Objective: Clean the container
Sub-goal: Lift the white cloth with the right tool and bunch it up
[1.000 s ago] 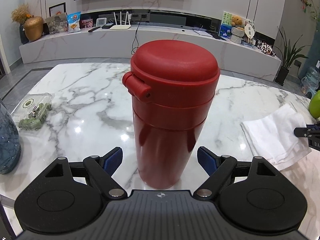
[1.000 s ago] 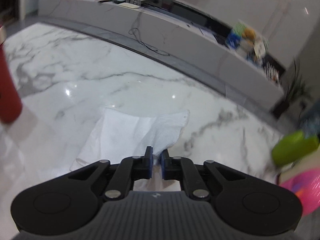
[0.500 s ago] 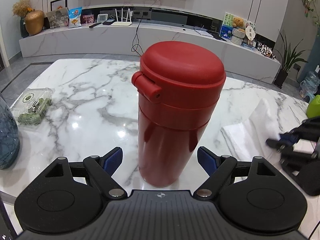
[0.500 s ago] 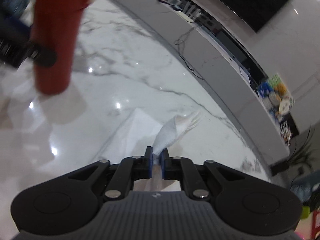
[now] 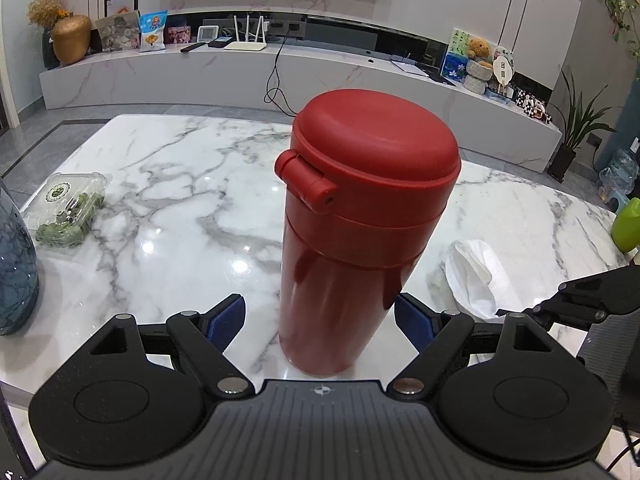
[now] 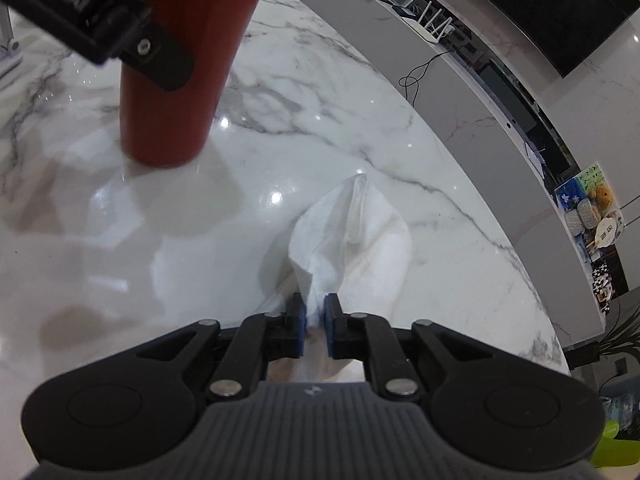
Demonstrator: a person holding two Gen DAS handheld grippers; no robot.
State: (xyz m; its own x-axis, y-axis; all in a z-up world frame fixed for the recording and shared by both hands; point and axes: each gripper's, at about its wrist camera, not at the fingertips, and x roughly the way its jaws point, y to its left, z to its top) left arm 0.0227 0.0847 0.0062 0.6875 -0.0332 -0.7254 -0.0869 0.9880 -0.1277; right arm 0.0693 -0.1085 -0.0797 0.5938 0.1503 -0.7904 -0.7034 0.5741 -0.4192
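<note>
A tall red flask [image 5: 352, 240] with its lid closed stands upright on the marble table [image 5: 180, 200]. My left gripper [image 5: 320, 318] is open, one finger on each side of the flask's lower body, apart from it. The flask also shows in the right wrist view [image 6: 180, 60], upper left. My right gripper [image 6: 315, 322] is shut on a white cloth [image 6: 352, 240], which hangs bunched from the pads just right of the flask. The cloth also shows in the left wrist view [image 5: 476, 276].
A clear plastic box of greens [image 5: 68, 208] lies at the table's left. A blue glass vase [image 5: 16, 272] stands at the near left edge. A green object [image 5: 626, 226] sits at the far right. A low TV cabinet [image 5: 280, 68] runs behind the table.
My right gripper has lifted the cloth off the table and carried it left, close to the flask. The left gripper stays open around the flask.
</note>
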